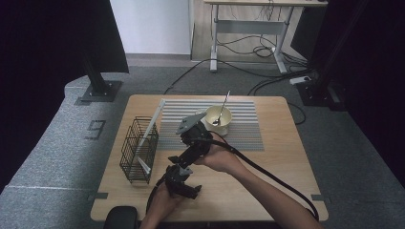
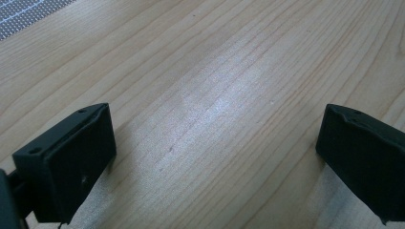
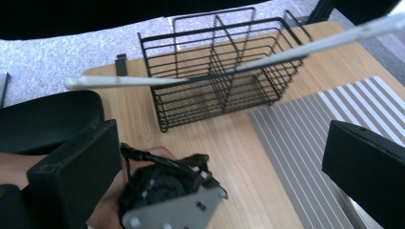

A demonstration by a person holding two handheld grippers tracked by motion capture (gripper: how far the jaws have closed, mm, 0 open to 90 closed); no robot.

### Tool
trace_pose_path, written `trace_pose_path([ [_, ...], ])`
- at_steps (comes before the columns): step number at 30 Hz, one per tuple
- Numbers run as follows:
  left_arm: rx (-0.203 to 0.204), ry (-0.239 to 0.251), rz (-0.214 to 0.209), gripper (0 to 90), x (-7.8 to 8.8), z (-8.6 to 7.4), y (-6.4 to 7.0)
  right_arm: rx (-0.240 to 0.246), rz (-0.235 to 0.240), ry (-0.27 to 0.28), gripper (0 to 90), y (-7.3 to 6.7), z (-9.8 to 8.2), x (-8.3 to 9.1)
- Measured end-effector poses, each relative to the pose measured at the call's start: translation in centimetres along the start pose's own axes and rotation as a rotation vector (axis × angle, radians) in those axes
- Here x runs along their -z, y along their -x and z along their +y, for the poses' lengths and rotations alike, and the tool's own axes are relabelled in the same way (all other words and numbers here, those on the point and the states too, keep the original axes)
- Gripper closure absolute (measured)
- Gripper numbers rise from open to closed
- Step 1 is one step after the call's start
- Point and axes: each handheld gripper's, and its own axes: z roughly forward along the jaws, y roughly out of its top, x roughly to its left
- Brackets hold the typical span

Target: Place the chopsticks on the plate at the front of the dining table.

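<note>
Overhead arrangement at the table: a black wire basket (image 1: 139, 150) stands on the left part of the wooden table (image 1: 267, 181), with two long white sticks (image 1: 151, 125) resting in it, the taller one leaning up and to the right past its rim toward the striped mat (image 1: 248, 129). A cream bowl (image 1: 218, 119) holding a spoon (image 1: 221, 110) sits on that mat, just beyond the right gripper (image 1: 190, 128). The right gripper hangs between basket and bowl, jaws spread wide with nothing between them; in its own view the basket (image 3: 222, 71) lies ahead and slightly left of the jaws, and the leaning stick (image 3: 210, 64) crosses the frame nearly sideways, its long axis running across the line of the jaws rather than along it. The left gripper (image 1: 184, 183) sits low near the table's near edge, to the right of the basket; its jaws are likewise wide apart, facing bare wood (image 2: 215, 95). Judged from these positions, the right gripper is the better placed for the stick's upper length, and a grasp would call for closing across the shaft, so its present crosswise lie suits the jaws
</note>
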Motion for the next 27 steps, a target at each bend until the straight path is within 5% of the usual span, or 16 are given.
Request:
trace_pose_path([
  [12, 0.001, 0.000, 0.000, 0.0, 0.0, 0.0, 0.0, 0.024, 0.062, -0.049, 0.0, -1.9, 0.9, -3.8],
  [27, 0.001, -0.003, 0.000, 0.0, 0.0, 0.0, 0.0, 0.058, 0.068, -0.082, 0.3, -3.2, 1.2, -6.1],
])
